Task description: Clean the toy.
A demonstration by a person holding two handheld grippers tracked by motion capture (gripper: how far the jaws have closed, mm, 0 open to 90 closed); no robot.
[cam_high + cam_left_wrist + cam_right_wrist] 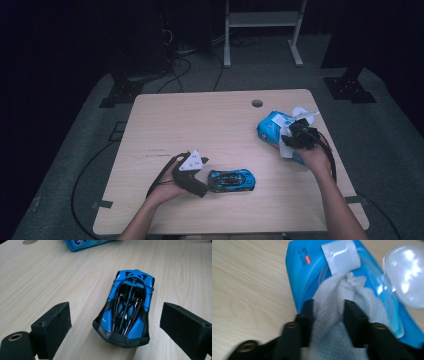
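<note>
A blue and black toy car lies flat on the wooden table, near its front edge. My left gripper sits just left of the car, its jaws open wide on either side of the car's near end without touching it. At the right, a blue pack of wet wipes lies with its clear lid flipped open. A white wipe sticks out of the pack, and my right gripper is shut on it.
A round cable hole is in the table's far edge, left of the pack. Cables and a white metal frame stand on the floor beyond the table. The table's left half is bare wood.
</note>
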